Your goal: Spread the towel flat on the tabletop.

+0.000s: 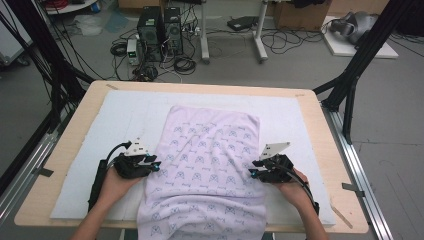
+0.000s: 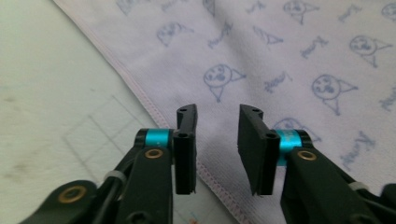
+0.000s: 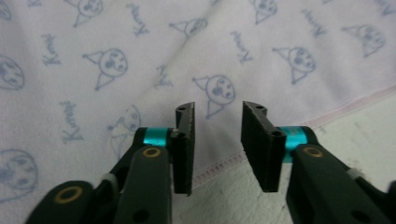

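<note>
We see a wooden surface (image 1: 65, 150) w/ a white mat (image 1: 120, 110) on it; behind, grey floor, PC towers (image 1: 160, 32), cable tangle, black frame legs. Towel (image 1: 210, 160), pale lilac w/ blue print, lies mid-surface, its near end hanging over the near edge. Left gripper (image 1: 152, 164) at the towel's left hem, right gripper (image 1: 254, 173) at its right hem. Both jaws partly apart, nothing gripped; in the gripper views the hem runs under each gap, cloth just beyond the tips.
</note>
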### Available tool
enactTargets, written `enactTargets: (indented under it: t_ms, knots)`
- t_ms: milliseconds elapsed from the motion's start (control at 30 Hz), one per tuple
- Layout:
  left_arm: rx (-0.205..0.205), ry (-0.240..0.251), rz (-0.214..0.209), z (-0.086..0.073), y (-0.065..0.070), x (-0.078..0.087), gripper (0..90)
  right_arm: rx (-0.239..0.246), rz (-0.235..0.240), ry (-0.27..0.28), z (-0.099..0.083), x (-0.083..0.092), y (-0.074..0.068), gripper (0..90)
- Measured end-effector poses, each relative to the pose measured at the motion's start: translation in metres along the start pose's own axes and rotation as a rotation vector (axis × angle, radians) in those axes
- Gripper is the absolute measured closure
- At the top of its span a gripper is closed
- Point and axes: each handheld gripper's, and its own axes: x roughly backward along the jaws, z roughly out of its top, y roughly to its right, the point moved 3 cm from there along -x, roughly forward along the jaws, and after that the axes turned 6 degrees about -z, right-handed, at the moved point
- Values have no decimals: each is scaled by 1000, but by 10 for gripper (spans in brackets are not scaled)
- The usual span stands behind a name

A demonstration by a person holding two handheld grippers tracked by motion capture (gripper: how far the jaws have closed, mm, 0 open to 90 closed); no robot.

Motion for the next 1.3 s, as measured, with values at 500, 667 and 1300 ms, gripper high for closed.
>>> enactTargets:
  t_ms: [500,667,1300]
  knots:
    - [0,93,135,31,-28,-7,884,-28,-77,0,20,-11,34,887]
    - [34,95,208,43,-52,-17,840,-83,-137,23,32,-16,57,855]
    - [-112,99,21,-9,37,34,525,44,68,141,6,35,-40,592]
